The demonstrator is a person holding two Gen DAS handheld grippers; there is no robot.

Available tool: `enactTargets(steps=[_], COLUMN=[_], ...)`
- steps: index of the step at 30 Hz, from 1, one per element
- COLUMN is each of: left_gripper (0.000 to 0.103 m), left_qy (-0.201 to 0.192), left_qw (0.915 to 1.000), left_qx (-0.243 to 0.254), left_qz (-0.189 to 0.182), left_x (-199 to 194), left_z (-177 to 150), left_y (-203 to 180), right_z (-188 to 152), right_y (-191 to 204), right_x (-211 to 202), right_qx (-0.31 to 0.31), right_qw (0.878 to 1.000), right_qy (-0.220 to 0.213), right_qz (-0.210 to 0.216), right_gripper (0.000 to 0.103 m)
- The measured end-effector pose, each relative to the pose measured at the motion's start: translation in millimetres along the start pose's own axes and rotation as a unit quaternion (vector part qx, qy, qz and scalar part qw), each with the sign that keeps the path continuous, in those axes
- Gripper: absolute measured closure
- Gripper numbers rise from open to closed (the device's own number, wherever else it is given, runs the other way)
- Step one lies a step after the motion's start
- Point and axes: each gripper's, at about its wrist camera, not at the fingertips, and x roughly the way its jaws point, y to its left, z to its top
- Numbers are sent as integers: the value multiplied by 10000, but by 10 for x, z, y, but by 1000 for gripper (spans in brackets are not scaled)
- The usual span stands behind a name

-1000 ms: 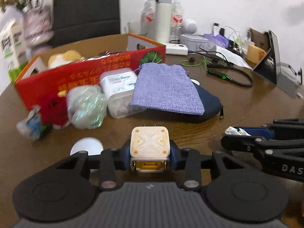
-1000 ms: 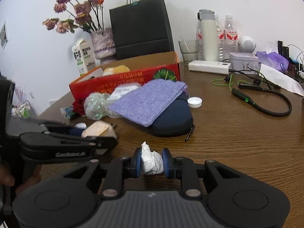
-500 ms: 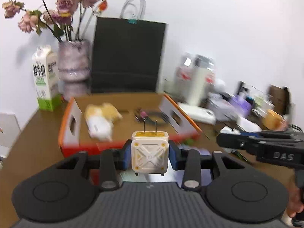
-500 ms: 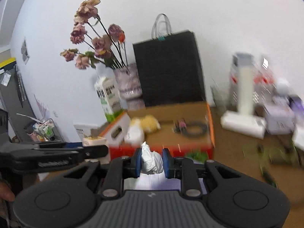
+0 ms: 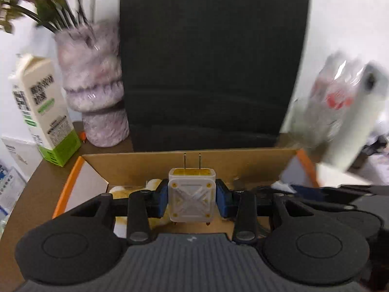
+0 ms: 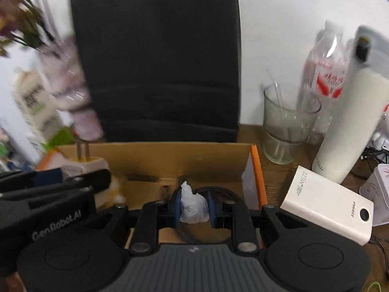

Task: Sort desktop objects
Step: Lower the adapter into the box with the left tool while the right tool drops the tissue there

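Observation:
My left gripper (image 5: 192,200) is shut on a white and yellow plug adapter (image 5: 192,196) with its two prongs pointing up, held over the open cardboard box (image 5: 145,164). My right gripper (image 6: 193,206) is shut on a crumpled white tissue (image 6: 193,205), also over the box (image 6: 182,155), above a black coiled cable (image 6: 218,192). The left gripper and its adapter (image 6: 85,164) show at the left of the right wrist view. A yellow plush toy (image 5: 121,189) lies in the box under the left gripper.
A black paper bag (image 5: 211,60) stands behind the box. A vase of flowers (image 5: 92,92) and a milk carton (image 5: 41,112) are at the left. A glass (image 6: 287,126), water bottle (image 6: 325,73), white flask (image 6: 352,121) and white power bank (image 6: 328,204) are right of the box.
Both grippers have moved forward and lower with their objects, from in front of the box to just over its opening. The bag and vase now loom much closer.

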Motion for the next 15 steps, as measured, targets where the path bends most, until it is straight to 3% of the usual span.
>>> enactTargets(steps=[2, 9, 11, 14, 15], left_gripper=[64, 59, 48, 39, 36], left_qy=[363, 721, 580, 270, 190], left_qw=[9993, 9974, 9983, 9993, 9995], left_qx=[56, 41, 53, 220, 208], left_qz=[-33, -42, -30, 158, 143], left_x=[233, 492, 422, 234, 141], left_z=[22, -96, -85, -52, -46], left_y=[28, 97, 119, 105, 107], right_z=[17, 32, 30, 57, 73], right_y=[13, 73, 83, 101, 97], right_x=[170, 481, 475, 368, 312], right_qx=[-109, -278, -243, -207, -201], right_qw=[9997, 9981, 9980, 9983, 9982], right_qy=[185, 445, 445, 370, 298], right_qz=[-138, -331, -376, -411, -473], right_gripper=[82, 81, 78, 74, 63])
